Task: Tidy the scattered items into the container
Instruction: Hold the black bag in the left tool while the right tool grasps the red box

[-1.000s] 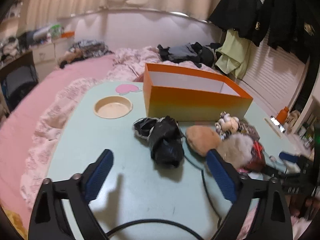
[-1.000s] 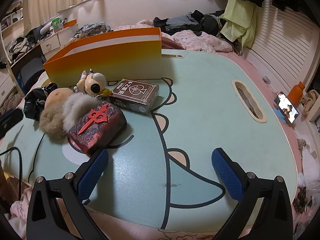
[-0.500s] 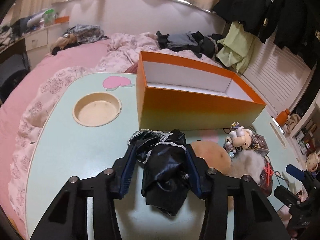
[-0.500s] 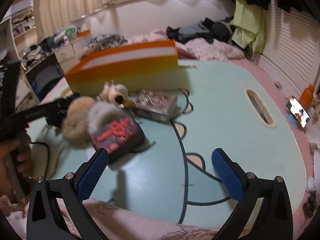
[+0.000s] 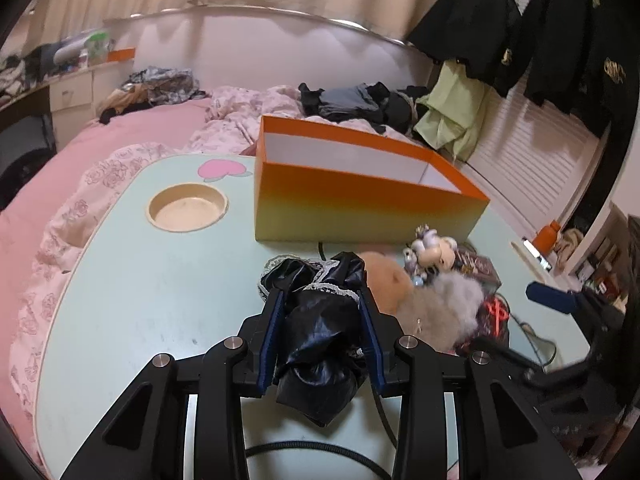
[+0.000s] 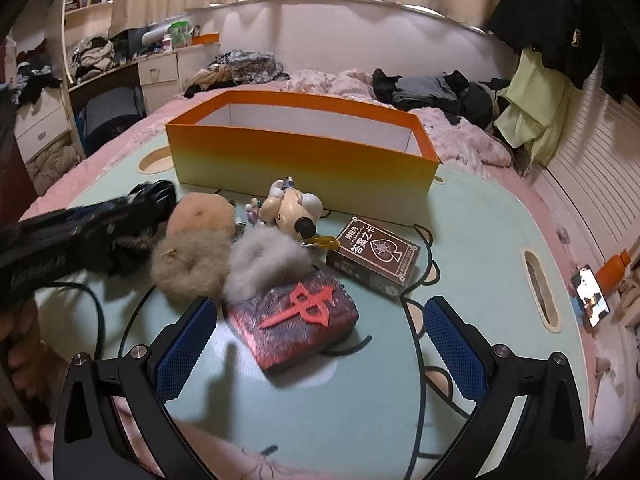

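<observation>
The pale green surface [image 6: 472,232] carries an orange container [image 5: 360,204] at its far side. Near it lie a brown and grey furry plush [image 6: 224,252], a red-marked box [image 6: 296,320], a card deck [image 6: 372,258] and a small figurine [image 6: 292,210]. The left tongs [image 5: 322,330] clamp a black lace-trimmed cloth [image 5: 320,320]. The right tongs [image 6: 320,344] gape wide just near of the red-marked box.
</observation>
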